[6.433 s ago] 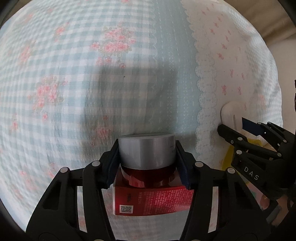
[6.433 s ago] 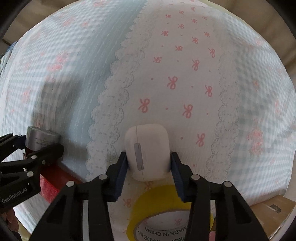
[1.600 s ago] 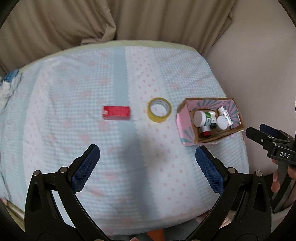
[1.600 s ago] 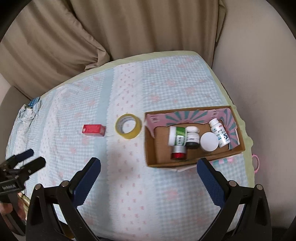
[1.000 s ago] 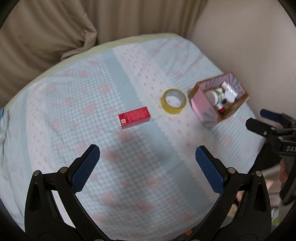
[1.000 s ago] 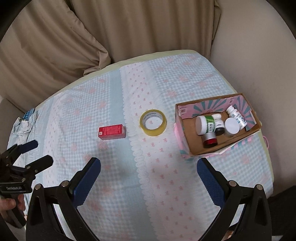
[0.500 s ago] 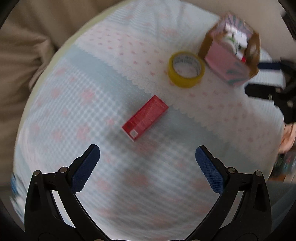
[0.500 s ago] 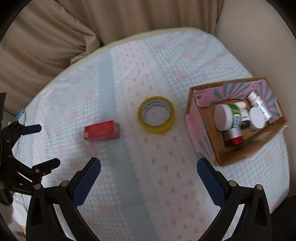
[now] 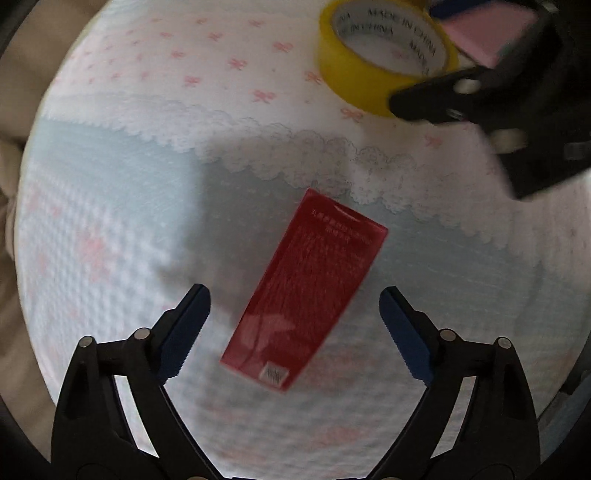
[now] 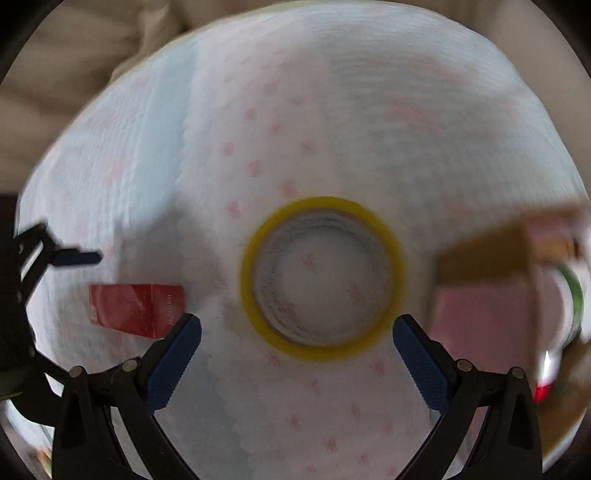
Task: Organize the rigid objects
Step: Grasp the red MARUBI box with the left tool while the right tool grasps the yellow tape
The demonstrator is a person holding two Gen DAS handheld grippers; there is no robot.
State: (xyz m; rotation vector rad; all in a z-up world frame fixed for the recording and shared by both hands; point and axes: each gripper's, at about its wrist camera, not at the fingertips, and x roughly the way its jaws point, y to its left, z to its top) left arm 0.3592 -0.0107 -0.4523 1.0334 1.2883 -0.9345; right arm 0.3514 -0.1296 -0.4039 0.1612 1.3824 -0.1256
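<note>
A red box [image 9: 306,291] lies flat on the blue checked cloth, tilted, just ahead of my open, empty left gripper [image 9: 293,328]. It also shows in the right wrist view [image 10: 136,308] at the left. A yellow tape roll [image 10: 319,277] lies flat on the white bow-print strip, just ahead of my open, empty right gripper [image 10: 295,347]. The roll also shows in the left wrist view [image 9: 384,55], with the right gripper's black body [image 9: 517,110] beside it. The left gripper's tip [image 10: 74,257] shows at the left of the right wrist view.
A cardboard box with pink flaps [image 10: 487,295] stands right of the tape, holding several blurred bottles [image 10: 569,295]. Its pink flap shows in the left wrist view [image 9: 487,33]. Beige curtain fabric [image 10: 92,55] lies beyond the table's far edge.
Both grippers have dropped close to the table. The left has closed in on the red box, the right on the tape roll. Both stay open.
</note>
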